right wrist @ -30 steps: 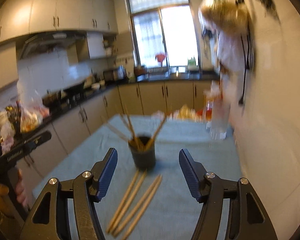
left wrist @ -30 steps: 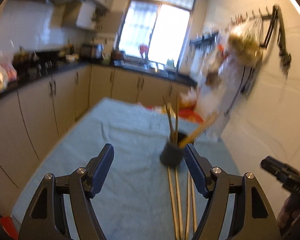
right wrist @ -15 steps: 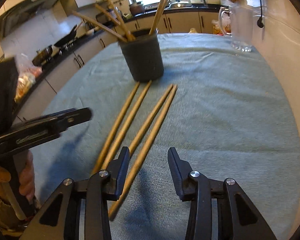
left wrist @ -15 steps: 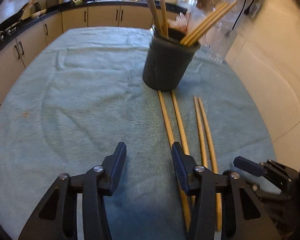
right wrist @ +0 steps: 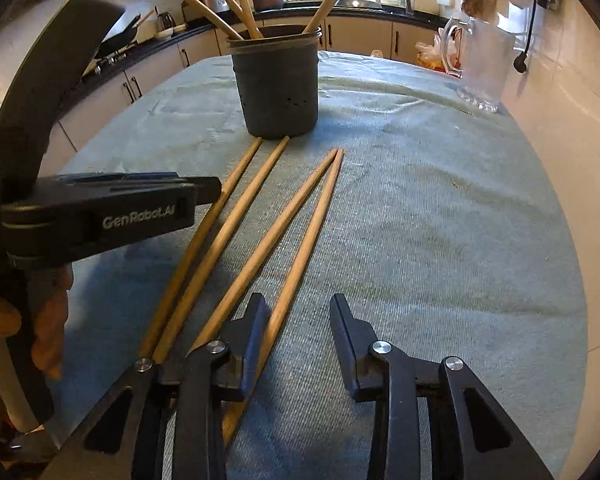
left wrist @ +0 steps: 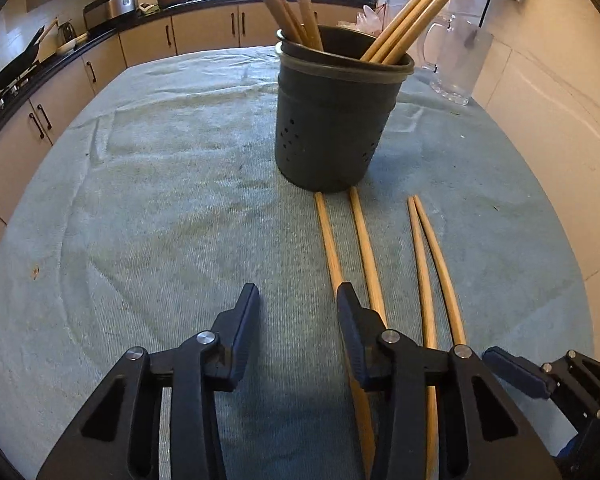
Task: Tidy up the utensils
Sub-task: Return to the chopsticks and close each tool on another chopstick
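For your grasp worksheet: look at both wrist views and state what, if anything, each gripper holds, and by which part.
Nothing is held. The left gripper and right gripper, which have just been closing, stand open over the cloth; the four chopsticks lie loose, none between the fingers.

4 tan chopsticks (left wrist: 364, 240) lying on a teal ribbed cloth (left wrist: 160, 200); dark grey holder (left wrist: 332, 120) showing dotted holes; black grippers; beige cabinets (left wrist: 204, 32); clear jug (left wrist: 456, 60).
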Available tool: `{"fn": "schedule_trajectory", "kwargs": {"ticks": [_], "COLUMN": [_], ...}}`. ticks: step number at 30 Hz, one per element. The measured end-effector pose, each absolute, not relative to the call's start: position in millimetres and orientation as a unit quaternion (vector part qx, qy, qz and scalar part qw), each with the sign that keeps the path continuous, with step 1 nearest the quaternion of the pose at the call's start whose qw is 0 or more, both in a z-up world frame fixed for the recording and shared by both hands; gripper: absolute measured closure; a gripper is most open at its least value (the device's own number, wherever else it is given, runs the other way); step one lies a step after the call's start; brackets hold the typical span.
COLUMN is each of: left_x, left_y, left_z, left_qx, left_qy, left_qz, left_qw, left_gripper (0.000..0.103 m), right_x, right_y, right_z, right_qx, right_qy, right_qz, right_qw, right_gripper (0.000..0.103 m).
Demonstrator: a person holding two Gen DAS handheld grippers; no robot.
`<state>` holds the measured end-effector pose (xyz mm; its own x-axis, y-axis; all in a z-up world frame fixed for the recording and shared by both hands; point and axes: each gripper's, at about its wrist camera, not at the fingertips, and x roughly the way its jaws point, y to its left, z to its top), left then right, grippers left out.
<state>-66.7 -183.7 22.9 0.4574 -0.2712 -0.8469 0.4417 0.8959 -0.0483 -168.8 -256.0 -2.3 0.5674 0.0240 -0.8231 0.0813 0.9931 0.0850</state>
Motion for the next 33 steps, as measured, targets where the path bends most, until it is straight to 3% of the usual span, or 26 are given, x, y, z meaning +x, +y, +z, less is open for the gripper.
{"fn": "schedule_trajectory", "kwargs": {"ticks": [7,10,11,24,27,29,31,33], "left_x": [-60,-57,-56,-101,-106,-102,-93,-81], "left_y": [-202,-202,-199,-109,-104,-103,-104,-110], "left_z": [18,19,20,24,29,32,32,28], "left_qx": [0.118,0.112,0.104,0.087,0.089,0.085,0.079,0.078], "left_qy": [0.486,0.487,0.493,0.523,0.521,0.520,0.526,0.539], "left_qz": [-0.213,-0.214,-0.217,-0.260,-0.276,-0.277,-0.270,-0.275], "left_qw": [0.839,0.839,0.836,0.807,0.803,0.803,0.802,0.792], "left_gripper": [0.065,0.096,0.097,0.096,0.094,0.083,0.071,0.069], "right_x": [-167,-168,-168,-228,-243,-246,-243,-235], "right_y": [-262,-264,-266,-308,-316,-321,-323,-325], "right_z": [0,0,0,3,2,2,3,3], "right_qx": [0.074,0.077,0.080,0.086,0.092,0.103,0.119,0.127], "right_qy": [0.466,0.467,0.467,0.495,0.494,0.494,0.492,0.492], "right_qz": [-0.022,-0.029,-0.030,-0.057,-0.043,-0.037,-0.033,-0.036], "right_qw": [0.881,0.881,0.880,0.863,0.863,0.863,0.862,0.860], "right_gripper": [0.077,0.087,0.093,0.095,0.088,0.078,0.075,0.075]}}
